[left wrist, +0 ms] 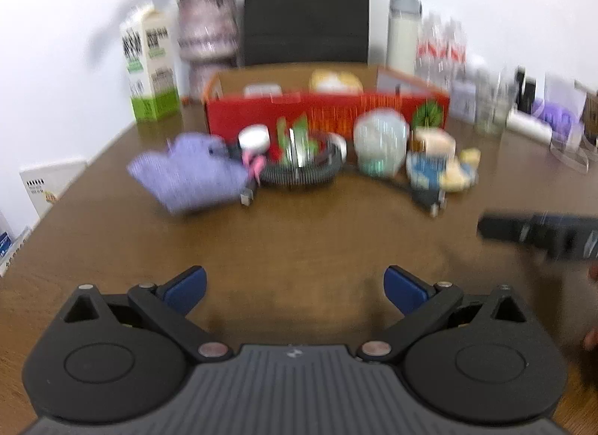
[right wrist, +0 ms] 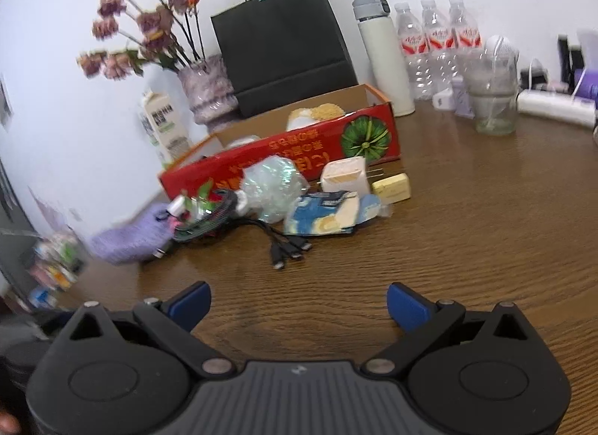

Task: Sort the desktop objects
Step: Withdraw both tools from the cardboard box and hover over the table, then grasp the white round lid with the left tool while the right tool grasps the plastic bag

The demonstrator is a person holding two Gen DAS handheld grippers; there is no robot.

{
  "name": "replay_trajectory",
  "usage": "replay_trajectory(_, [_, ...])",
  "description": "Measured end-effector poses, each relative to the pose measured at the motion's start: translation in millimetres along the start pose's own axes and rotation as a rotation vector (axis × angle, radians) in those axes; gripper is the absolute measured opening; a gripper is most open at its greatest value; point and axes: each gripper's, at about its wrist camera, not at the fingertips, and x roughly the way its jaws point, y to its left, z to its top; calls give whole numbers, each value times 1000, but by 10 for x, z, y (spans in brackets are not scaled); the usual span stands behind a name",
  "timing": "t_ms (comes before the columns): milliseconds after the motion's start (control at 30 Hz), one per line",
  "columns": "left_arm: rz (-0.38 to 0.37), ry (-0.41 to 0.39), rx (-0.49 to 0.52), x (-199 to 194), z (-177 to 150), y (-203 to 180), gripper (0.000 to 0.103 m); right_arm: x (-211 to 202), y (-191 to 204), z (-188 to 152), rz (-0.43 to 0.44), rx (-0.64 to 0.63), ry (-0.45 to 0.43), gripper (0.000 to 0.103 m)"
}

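1. Setting: a brown wooden table (right wrist: 467, 233) against a white wall; a vase of dried flowers (right wrist: 207, 89), a black paper bag (right wrist: 284, 46), a white flask (right wrist: 385, 57) and water bottles (right wrist: 435, 42) stand along the far edge, beyond both tongs.
2. Far left of the clutter, ahead and to the left of the right gripper (right wrist: 298, 306): a lilac knitted pouch (right wrist: 127, 238), lying on the table.
3. Next to the right: a coiled dark cable bundle (right wrist: 209, 218), its connector ends trailing toward the tongs.
4. Centre, straight ahead: a crumpled clear wrapper (right wrist: 271, 188), with a blue-and-white packet (right wrist: 321, 214) just in front of it.
5. Right of those: a white plug adapter (right wrist: 345, 175) and a small yellow block (right wrist: 392, 188), close together.
6. Behind the whole row: an open red cardboard box (right wrist: 299, 158), already holding a few pale items, probably the sorting destination.
7. Left gripper (left wrist: 295, 287): released, fingers spread wide, holding nothing, low over bare wood well short of the clutter; this view is motion-blurred.
8. Right gripper: likewise spread and empty, level, pointed at the row.
9. Step in hand, as judged: approach, nothing grasped yet. The next move calls for advancing to one loose item and closing on it.
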Motion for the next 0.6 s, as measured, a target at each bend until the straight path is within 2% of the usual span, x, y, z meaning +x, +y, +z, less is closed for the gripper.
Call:
replay_trajectory(100, [20,-47,-8,-68,96,-16,103,-65,177,0,-63,-100,-24,101])
replay_trajectory(167, [40,-119,-6,-183,148,57,103,-93,288,30,-57,-142,-24,101])
replay_trajectory(233, [33,-192,-46,-295,211,267,103,-134,354,71,-26,-171,-57,101])
replay_trajectory(333, [-28,-119,-95,-130,479,593,103,-172,372,223,-21,-238,-79,100])
replay_trajectory(400, [-23,-77,-94,87,618,672,103,-91,306,371,-60,-233,-72,99])
replay_trajectory(467, [-35,-70,-55,290,699,682,101,-2,224,492,-64,-222,-79,99])
replay_trajectory(533, [-51,-57,-94,454,749,705,96,138,164,615,-56,-237,-63,96])
replay_trajectory(600, [-49,-64,-65,645,832,644,96,303,132,720,-52,-236,-54,92])
